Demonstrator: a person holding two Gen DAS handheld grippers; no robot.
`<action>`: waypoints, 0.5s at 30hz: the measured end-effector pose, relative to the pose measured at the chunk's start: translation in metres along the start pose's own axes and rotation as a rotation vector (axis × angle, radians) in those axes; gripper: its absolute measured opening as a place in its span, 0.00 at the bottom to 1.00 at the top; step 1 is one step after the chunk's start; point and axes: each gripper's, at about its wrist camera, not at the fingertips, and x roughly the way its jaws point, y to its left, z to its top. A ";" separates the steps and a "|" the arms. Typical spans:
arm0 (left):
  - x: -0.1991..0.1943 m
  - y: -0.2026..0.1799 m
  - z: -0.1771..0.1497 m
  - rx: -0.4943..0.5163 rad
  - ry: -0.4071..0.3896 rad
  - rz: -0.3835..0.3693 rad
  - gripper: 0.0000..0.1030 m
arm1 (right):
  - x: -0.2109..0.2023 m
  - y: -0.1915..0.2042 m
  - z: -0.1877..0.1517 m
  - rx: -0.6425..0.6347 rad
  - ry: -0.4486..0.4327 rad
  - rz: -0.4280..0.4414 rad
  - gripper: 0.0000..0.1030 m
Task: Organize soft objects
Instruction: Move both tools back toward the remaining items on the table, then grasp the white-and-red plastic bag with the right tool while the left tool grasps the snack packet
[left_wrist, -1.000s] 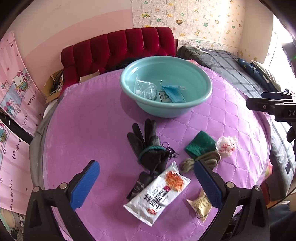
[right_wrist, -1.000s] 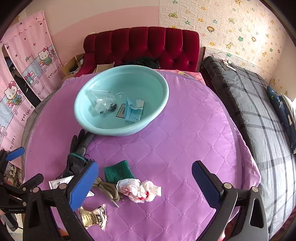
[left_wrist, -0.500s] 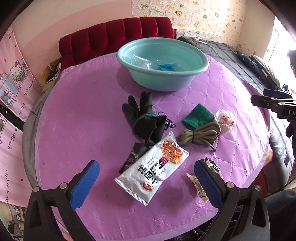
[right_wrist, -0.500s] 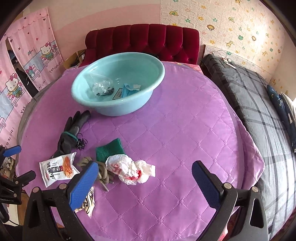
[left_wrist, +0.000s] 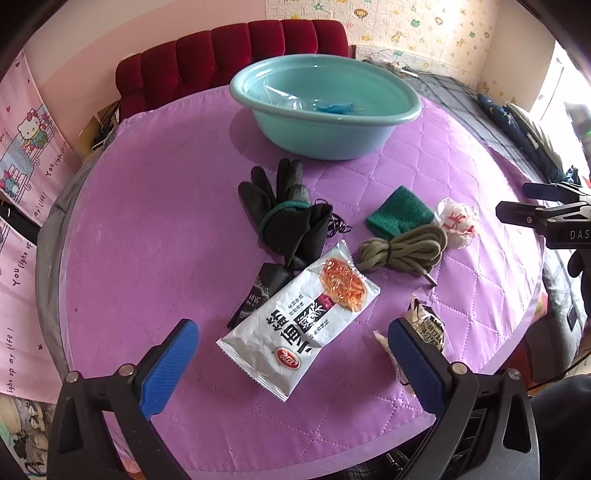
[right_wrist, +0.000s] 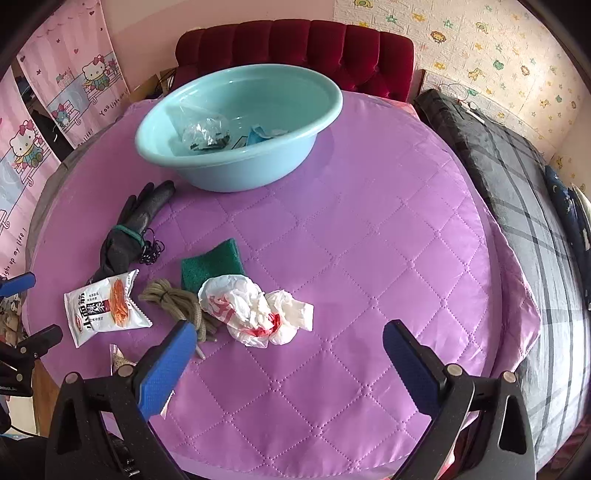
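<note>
A teal basin (left_wrist: 325, 122) (right_wrist: 236, 147) stands at the far side of the round purple table (left_wrist: 147, 240) and holds a clear bag (right_wrist: 205, 134) and a blue packet (right_wrist: 258, 134). Near the front lie black gloves (left_wrist: 284, 218) (right_wrist: 129, 236), a white snack packet (left_wrist: 299, 321) (right_wrist: 105, 306), an olive rope coil (left_wrist: 402, 251) (right_wrist: 177, 302), a green cloth (left_wrist: 399, 216) (right_wrist: 212, 266) and a crumpled white plastic bag (left_wrist: 458, 223) (right_wrist: 255, 310). My left gripper (left_wrist: 291, 365) is open, hovering over the near end of the snack packet. My right gripper (right_wrist: 288, 362) is open just short of the plastic bag.
A small crinkled wrapper (left_wrist: 424, 328) lies by the table's front edge under the left gripper's right finger. A red tufted headboard (right_wrist: 295, 44) stands behind the table, a bed with a grey plaid cover (right_wrist: 517, 177) to the right, and pink curtains (right_wrist: 48, 103) to the left.
Both grippers have drawn back toward the table's near edge and dropped lower, so the basin sits farther off. Nothing on the table has moved and both grippers stay open.
</note>
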 end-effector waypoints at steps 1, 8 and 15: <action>0.002 0.001 -0.001 -0.006 0.007 0.002 1.00 | 0.005 0.001 0.000 -0.007 0.015 0.002 1.00; 0.014 0.003 -0.008 -0.037 0.047 0.006 1.00 | 0.035 0.009 0.003 -0.062 0.086 0.004 1.00; 0.027 0.008 -0.015 -0.077 0.092 0.012 1.00 | 0.067 0.012 0.009 -0.095 0.152 0.009 1.00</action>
